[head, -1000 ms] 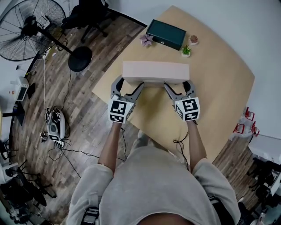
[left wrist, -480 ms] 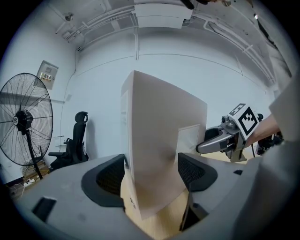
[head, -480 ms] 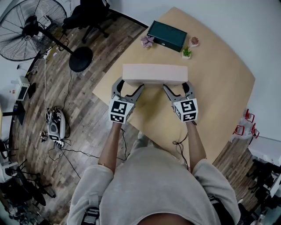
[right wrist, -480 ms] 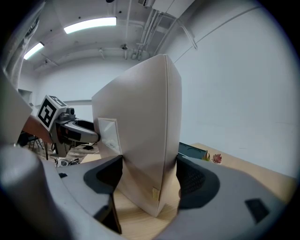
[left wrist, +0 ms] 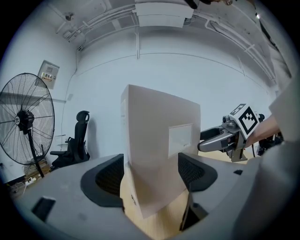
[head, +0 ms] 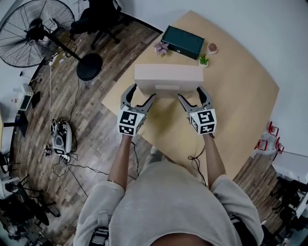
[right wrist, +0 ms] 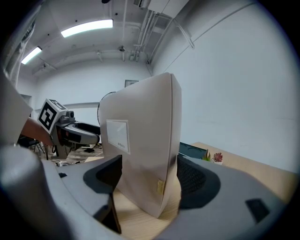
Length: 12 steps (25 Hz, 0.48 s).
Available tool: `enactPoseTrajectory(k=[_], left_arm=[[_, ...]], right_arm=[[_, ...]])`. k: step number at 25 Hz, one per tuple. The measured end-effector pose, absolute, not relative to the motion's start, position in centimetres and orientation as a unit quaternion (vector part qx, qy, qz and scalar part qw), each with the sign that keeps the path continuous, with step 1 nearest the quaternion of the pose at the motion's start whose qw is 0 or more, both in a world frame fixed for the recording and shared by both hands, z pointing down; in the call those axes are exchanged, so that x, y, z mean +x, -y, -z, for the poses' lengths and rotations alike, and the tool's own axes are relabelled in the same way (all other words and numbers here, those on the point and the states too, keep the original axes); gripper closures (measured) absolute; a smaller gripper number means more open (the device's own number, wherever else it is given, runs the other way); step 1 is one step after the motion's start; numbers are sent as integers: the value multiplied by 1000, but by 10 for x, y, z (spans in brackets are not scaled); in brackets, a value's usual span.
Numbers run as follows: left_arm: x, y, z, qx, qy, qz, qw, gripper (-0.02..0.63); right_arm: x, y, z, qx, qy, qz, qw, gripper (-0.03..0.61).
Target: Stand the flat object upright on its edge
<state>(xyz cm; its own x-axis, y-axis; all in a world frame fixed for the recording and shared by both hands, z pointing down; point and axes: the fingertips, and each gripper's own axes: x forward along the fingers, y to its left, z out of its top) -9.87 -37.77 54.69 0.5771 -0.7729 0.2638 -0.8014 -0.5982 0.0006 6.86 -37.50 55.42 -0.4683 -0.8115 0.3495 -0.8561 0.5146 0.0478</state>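
A flat beige cardboard box (head: 168,77) stands on its long edge on the wooden table (head: 240,96), with a pale label on the face towards me. My left gripper (head: 141,93) is open at the box's left end, one finger on each side of the lower corner. My right gripper (head: 190,92) is open the same way at the right end. In the left gripper view the box (left wrist: 159,140) rises between the wide pads of that gripper (left wrist: 152,178), and the right gripper (left wrist: 229,138) shows beyond. In the right gripper view the box (right wrist: 145,140) stands between the pads of that gripper (right wrist: 150,183).
A dark green case (head: 182,38) lies at the far side of the table, with a pink flower (head: 160,45) and two small potted plants (head: 204,57) next to it. The table's left edge (head: 113,93) is close to my left gripper. A standing fan (head: 33,29), an office chair (head: 96,14) and cables are on the floor at left.
Both grippers have drawn back slightly towards me, so their fingers overlap the box less. The box's near face with its label now shows more.
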Motion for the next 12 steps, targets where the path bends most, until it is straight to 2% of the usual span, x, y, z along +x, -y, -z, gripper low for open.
enactPoseTrajectory(k=[12], left_arm=[[-112,360,-551,870,473,-117,77,273]], right_arm=[[79,356,-549,490,855,-71,156,220]])
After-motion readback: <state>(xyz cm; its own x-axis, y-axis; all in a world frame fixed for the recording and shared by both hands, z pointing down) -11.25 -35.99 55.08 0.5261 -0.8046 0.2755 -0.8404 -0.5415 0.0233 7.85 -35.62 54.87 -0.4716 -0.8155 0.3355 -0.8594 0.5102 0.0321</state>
